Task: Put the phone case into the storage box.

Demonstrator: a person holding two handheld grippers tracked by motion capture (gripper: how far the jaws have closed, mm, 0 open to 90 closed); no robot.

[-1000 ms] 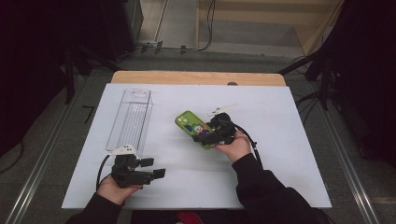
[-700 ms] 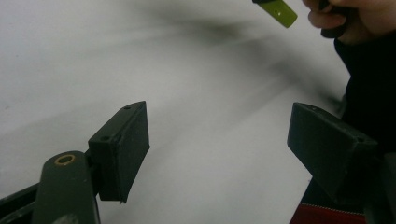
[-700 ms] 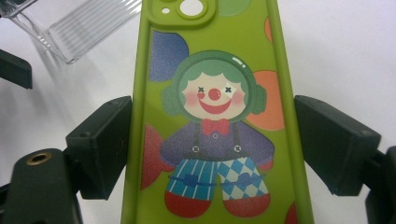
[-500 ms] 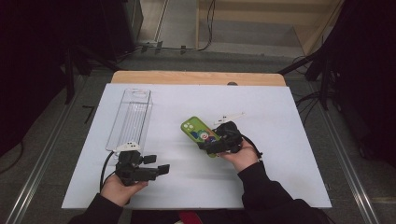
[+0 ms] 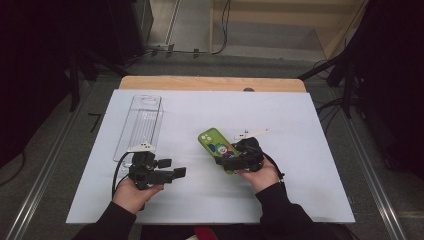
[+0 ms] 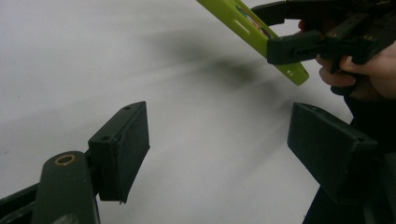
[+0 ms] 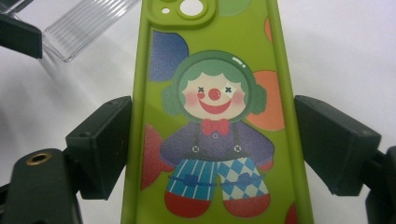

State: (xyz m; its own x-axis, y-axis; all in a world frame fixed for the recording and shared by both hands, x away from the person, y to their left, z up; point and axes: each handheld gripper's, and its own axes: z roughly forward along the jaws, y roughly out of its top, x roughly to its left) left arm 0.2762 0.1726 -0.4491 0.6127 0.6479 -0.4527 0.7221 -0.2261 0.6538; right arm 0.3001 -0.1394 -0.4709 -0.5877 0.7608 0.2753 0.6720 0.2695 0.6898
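One phone case (image 5: 217,149), two hand-held grippers.

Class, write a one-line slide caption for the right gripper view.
Right gripper clamps a green clown-print phone case by its long edges above the white table.

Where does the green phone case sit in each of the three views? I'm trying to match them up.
High view: green phone case right of centre on the white table, its near end in the right claw.
Left gripper view: its edge at top right, clamped by the right claw.
Right gripper view: centre, between the pads.
Shared landmark: the clown print.
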